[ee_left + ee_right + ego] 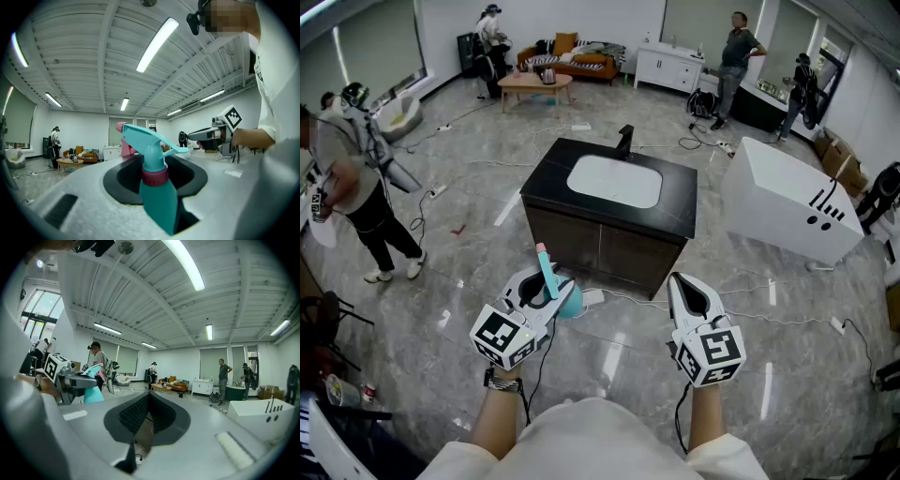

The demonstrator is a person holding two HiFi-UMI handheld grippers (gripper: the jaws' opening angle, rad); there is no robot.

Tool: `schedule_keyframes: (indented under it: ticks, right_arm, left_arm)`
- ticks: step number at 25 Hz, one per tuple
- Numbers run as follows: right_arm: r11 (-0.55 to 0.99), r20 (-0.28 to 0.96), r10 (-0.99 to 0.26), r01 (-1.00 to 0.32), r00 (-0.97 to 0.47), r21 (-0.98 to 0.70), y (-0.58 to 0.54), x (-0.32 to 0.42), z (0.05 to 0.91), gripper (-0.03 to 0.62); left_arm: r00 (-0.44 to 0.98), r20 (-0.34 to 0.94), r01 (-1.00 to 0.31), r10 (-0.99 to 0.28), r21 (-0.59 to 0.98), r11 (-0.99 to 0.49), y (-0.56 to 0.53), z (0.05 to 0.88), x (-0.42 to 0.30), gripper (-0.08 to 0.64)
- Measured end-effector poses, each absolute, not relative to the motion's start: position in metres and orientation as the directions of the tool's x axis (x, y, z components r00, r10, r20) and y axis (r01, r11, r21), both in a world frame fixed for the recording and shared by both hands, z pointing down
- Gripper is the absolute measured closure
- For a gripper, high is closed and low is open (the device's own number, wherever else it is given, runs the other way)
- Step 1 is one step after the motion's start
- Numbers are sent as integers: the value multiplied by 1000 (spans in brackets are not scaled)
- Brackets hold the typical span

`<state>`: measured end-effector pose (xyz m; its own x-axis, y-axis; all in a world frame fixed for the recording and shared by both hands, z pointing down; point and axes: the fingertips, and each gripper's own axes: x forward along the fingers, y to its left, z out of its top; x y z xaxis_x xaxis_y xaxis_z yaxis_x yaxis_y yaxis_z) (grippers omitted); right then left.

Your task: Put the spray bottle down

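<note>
- Left gripper view, nearest: the left claw is closed part-way on the spray bottle. Its jaws clamp the teal body just under the dark red collar.
- The bottle stands upright in that grip, with its trigger head and pink nozzle tip clear above the jaws.
- It rests on nothing; the head view shows it in the air above the floor, on the person's side of the cabinet.
- Handling, as I judge it: a stiff plastic bottle, light unless full, and how full it is cannot be seen.
- The smooth, tapering body could slide in the pads, so the neck below the collar seems the best place to hold it, away from the trigger.
- The right claw has its jaws brought together with nothing between them.
- No brand, label or words can be read on the bottle. The marker cube on each claw carries only a black-and-white square pattern.
- Ahead, the cabinet's black top holds a white basin and a dark tap; to my eye it is the closest surface for setting the bottle down.
- Farthest off are a low table, a sofa and several people.
</note>
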<state>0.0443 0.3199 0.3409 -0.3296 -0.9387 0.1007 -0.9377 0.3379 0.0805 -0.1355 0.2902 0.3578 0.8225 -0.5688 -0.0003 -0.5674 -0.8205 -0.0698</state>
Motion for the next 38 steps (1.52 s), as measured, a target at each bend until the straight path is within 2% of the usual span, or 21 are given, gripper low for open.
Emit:
schedule_keyframes:
  ticks: [5,10,17,22,29,38]
  right_arm:
    - [380,26,-924,-923,-382,-66,325,59,339,586]
    - [352,79,-934,-934,-348,55,326,68,347,586]
    - [344,59,-938,-937,-341,53,327,94,348,588]
    - [404,37,-914,-915,-404,-9,310,92,344,588]
    - [440,45,-897,-898,-439,-3,262,93,355,588]
    - [452,26,-892,-892,-451,22,152,87,349,588]
  left_arm:
    - [817,3,-575,-577,-76,-814,293,364,-124,413]
    - [808,13,-586,-589,-80,-806,292,365,-116,413]
    - [787,4,-613,-617,-99,-784,295,361,-98,413]
    - [770,0,-635,-638,-98,-766,283,358,-98,413]
    - [762,-7,-645,-648,-96,-758,235,368,-90,413]
    - [770,-31,-636,-637,-106,-764,118,367,-88,414]
